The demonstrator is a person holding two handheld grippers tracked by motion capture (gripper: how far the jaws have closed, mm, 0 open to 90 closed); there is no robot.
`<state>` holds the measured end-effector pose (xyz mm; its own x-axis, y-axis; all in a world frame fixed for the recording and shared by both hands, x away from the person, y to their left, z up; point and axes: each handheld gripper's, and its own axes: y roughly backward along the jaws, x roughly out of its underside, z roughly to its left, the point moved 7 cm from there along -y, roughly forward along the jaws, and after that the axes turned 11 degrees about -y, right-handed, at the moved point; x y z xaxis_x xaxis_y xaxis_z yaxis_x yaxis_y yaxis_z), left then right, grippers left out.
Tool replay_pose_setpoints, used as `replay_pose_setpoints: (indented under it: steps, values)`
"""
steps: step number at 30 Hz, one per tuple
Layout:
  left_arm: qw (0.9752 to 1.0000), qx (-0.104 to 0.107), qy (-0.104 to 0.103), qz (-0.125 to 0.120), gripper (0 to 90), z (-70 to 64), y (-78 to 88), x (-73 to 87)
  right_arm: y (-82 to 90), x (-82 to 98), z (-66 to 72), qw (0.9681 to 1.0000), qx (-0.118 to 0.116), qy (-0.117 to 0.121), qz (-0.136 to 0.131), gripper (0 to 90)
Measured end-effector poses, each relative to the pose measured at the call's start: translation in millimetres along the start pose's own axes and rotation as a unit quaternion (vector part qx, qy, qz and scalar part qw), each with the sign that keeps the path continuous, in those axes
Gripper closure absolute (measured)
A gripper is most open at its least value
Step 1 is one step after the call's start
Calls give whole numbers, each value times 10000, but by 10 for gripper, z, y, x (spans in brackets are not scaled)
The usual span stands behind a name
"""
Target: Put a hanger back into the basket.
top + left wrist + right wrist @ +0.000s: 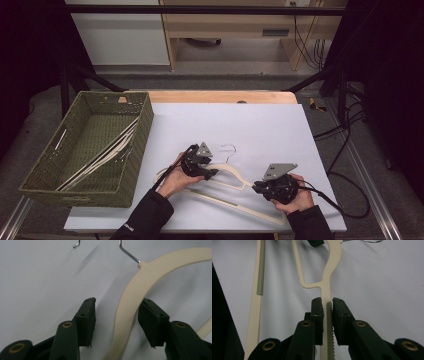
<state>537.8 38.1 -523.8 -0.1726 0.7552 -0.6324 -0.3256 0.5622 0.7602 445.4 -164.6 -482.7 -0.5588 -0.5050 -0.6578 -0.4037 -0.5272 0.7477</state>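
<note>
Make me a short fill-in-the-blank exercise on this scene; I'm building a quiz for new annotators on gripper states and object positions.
1. The right gripper is shut on the cream-coloured ____.
2. The left gripper has its jaws ____, one on each side of the hanger's curved arm.
3. More hangers lie inside the green woven ____.
4. The hanger's hook is made of ____.

Missing words: hanger; open; basket; metal

A cream hanger (130,305) runs off the left gripper view's frame, its wire hook (128,252) cut at the top edge; hangers (100,157) inside the basket (131,165) blur together.
</note>
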Motion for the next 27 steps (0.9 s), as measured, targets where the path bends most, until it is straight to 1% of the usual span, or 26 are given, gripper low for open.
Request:
replay_pose_setpoints:
  steps: [1, 2, 3, 5, 6, 7, 8, 9, 11, 13, 14, 15, 16, 17, 18, 19, 20, 21, 22, 23, 24, 25, 27]
  values:
    - [10000, 7, -35, -1, 549, 5, 2, 5, 9, -3, 8, 10000, 17, -19, 8, 802]
    - [10000, 72, -11, -46, 578, -4, 6, -1, 13, -9, 8, 10000, 17, 14, -13, 802]
    - [9999, 148, -58, -65, 626, -17, 14, -4, 15, -12, 7, 10000, -7, 61, -44, 801]
    - [9998, 131, -175, -29, 707, -44, 21, -13, 14, -12, 6, 10000, -3, 58, -45, 801]
    - [9996, 77, -275, 7, 712, -50, 25, -16, 10, -9, 7, 10000, -2, 62, -22, 801]
    - [9994, 51, -332, 14, 717, -56, 30, -18, 5, -4, 16, 10000, -14, 20, -8, 801]
    - [9993, 30, -384, 17, 720, -60, 40, -19, 6, 2, 7, 10000, 15, 74, 17, 800]
    - [9992, 39, -403, 12, 726, -68, 56, -21, 5, 4, 9, 10000, 19, 64, 14, 800]
    - [9987, -21, -505, -22, 732, -73, 106, -34, 11, 5, 2, 10000, 27, 50, 14, 799]
    - [9983, -78, -576, -62, 735, -86, 152, -50, 9, 4, -1, 10000, -18, 24, -28, 799]
    - [9979, -108, -631, -89, 738, -92, 178, -60, 6, 8, 1, 10000, -13, -27, -22, 800]
    - [9976, -128, -676, -121, 739, -104, 205, -70, 5, 17, -6, 10000, 3, -12, 16, 800]
    - [9972, -178, -703, -172, 740, -120, 225, -81, -4, 23, 0, 10000, -10, -73, 33, 801]
    - [9965, -227, -793, -155, 742, -125, 254, -82, -9, 28, -16, 10000, 4, 32, 31, 802]
    - [9962, -237, -813, -187, 743, -142, 273, -88, -21, 31, -16, 10000, -24, -4, 17, 803]
    - [9958, -274, -854, -194, 745, -156, 291, -89, -23, 40, -22, 10000, -15, -25, 73, 801]
    - [9954, -289, -895, -185, 746, -165, 308, -82, -27, 41, -30, 10000, -74, -12, 28, 799]
    - [9955, -260, -884, -204, 748, -180, 326, -78, -25, 42, -28, 9999, -87, -100, 17, 792]
    - [9953, -313, -876, -277, 748, -185, 341, -81, -26, 37, -27, 9998, -137, -147, -32, 777]
    - [9948, -329, -934, -252, 749, -189, 367, -78, -21, 33, -32, 9997, -151, -167, -65, 735]
    - [9947, -354, -922, -294, 749, -203, 384, -84, -14, 24, -36, 9997, -166, -152, -85, 691]
    - [9945, -391, -917, -325, 749, -217, 400, -91, -10, 5, -31, 9995, -179, -211, -171, 655]
    - [9941, -433, -930, -342, 750, -244, 433, -98, -1, -51, -22, 9982, -300, -343, -392, 576]
